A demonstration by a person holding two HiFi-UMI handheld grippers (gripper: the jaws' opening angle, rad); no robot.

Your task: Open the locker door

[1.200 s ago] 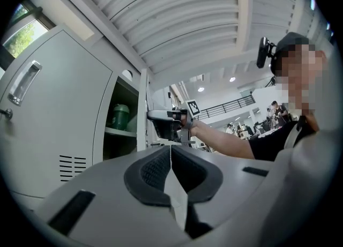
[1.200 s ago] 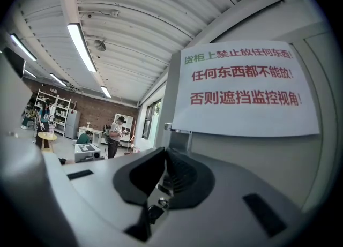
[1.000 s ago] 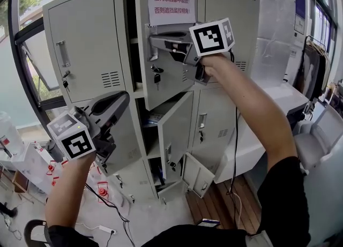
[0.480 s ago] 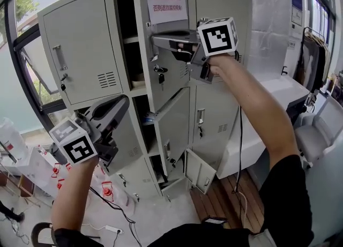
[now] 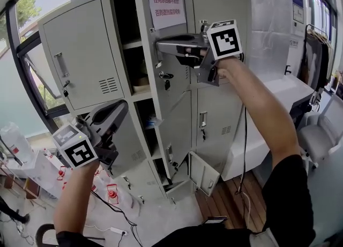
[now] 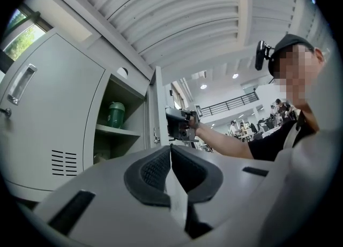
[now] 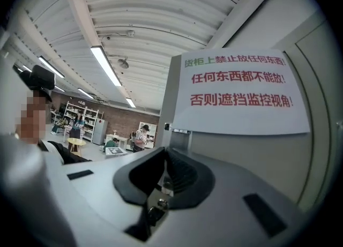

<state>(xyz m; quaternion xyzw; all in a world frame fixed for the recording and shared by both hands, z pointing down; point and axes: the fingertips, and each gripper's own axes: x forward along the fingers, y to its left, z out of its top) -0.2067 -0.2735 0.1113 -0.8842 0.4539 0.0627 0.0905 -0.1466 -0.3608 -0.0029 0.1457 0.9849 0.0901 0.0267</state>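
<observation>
The grey locker's upper middle door (image 5: 174, 80) stands swung out, with a white notice in red and green print (image 5: 166, 2) taped on it. My right gripper (image 5: 159, 44) reaches in from the right and is shut on the door's handle (image 5: 158, 54), just above the lock and its key (image 5: 166, 76). In the right gripper view the handle sits between the pads (image 7: 179, 173), beside the notice (image 7: 241, 90). My left gripper (image 5: 119, 111) hangs low at the left, shut and holding nothing. The left gripper view looks up into the open compartment, where a green cup (image 6: 115, 114) stands.
The upper left locker door (image 5: 80, 64) is closed. Below the held door, a middle door (image 5: 179, 128) and a small bottom door (image 5: 203, 173) stand ajar. A white table (image 5: 278, 98) and a chair (image 5: 321, 139) are at the right. Cables and red items (image 5: 110, 192) lie on the floor.
The upper door has swung further open with my right gripper on its handle, showing more of the compartment behind it. The left gripper has stayed low at the left.
</observation>
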